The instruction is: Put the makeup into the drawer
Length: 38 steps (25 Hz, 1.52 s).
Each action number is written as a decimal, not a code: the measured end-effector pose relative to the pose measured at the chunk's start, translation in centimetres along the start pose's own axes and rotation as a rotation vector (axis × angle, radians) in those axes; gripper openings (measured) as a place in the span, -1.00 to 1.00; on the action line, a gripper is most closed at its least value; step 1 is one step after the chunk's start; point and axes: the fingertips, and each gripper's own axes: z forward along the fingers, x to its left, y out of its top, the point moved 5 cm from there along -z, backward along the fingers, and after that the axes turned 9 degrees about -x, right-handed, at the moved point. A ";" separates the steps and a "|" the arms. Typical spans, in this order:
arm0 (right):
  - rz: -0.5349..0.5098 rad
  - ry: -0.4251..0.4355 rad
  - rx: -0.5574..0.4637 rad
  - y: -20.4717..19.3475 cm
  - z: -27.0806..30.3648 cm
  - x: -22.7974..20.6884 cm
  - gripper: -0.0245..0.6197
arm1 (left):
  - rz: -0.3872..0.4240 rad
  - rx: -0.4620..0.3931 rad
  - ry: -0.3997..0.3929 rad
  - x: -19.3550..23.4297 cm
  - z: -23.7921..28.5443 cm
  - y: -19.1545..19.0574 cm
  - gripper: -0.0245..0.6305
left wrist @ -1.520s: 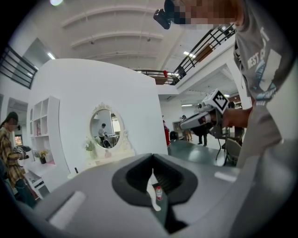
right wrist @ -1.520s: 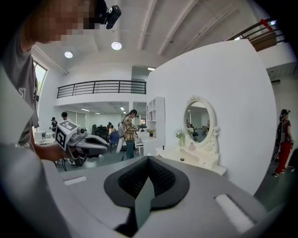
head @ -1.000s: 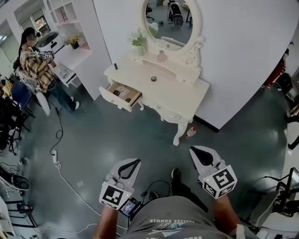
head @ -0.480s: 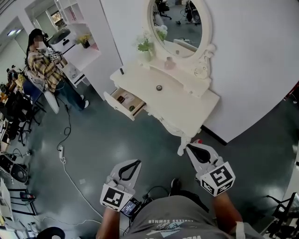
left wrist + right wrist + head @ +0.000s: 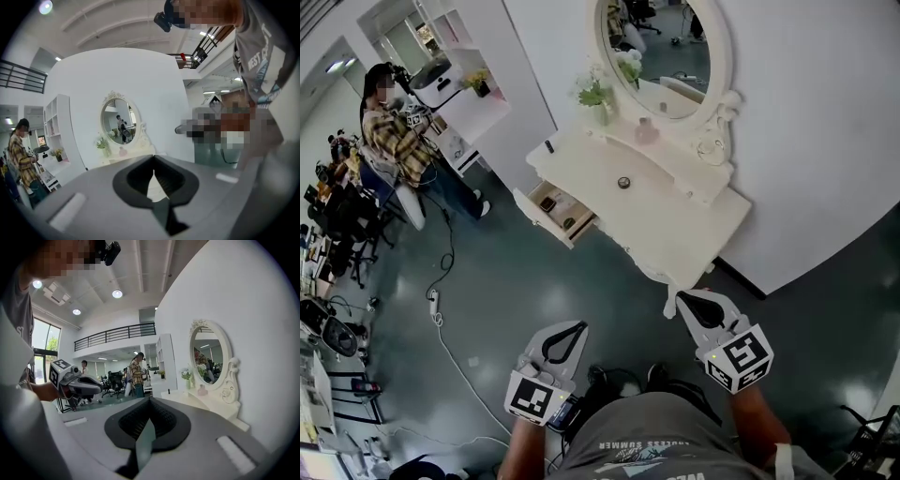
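A small round pot (image 5: 623,183) sat on the bare middle of the dressing table (image 5: 675,234), in the upper centre of the head view. A dark tube (image 5: 547,145) lay near the table's left corner. Both were too small to tell what kind of makeup they were. Just left of and below the pot, the drawer (image 5: 561,212) stood pulled out over the floor. Two or three little things lay inside it, too small to name. A pink bottle (image 5: 646,131) and a potted plant (image 5: 598,94) stood at the foot of the oval mirror (image 5: 666,47), whose top was cut off by the upper edge.

Both grippers were well apart from the table, low in the frame. The left gripper (image 5: 572,330) had its fingers pressed together with nothing between them. Its own view showed the tips meeting (image 5: 153,161), with the table partly hidden behind them. The right gripper (image 5: 682,300) had its fingers together too, and empty. In its own view (image 5: 149,401) only a thin sliver of floor showed below the tips. There the drawer was hidden, and the pot could not be made out.

A grey shirt (image 5: 647,441) was cut off by the bottom edge. At the upper left stood a person (image 5: 398,136) in a plaid shirt. A white cable (image 5: 441,323) trailed across the dark floor (image 5: 516,281).
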 end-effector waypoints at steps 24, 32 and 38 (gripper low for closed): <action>-0.015 -0.300 0.019 3.2 14.9 -2.5 -0.92 | 0.015 -0.120 -0.297 20.1 11.3 -2.1 -0.92; -0.028 -0.417 0.035 4.4 19.8 -3.2 -0.92 | 0.061 -0.140 -0.394 26.7 13.6 -3.8 -0.92; -0.040 -0.423 0.072 4.6 22.7 -4.2 -0.92 | -0.008 -0.140 -0.390 29.4 14.8 -4.9 -0.92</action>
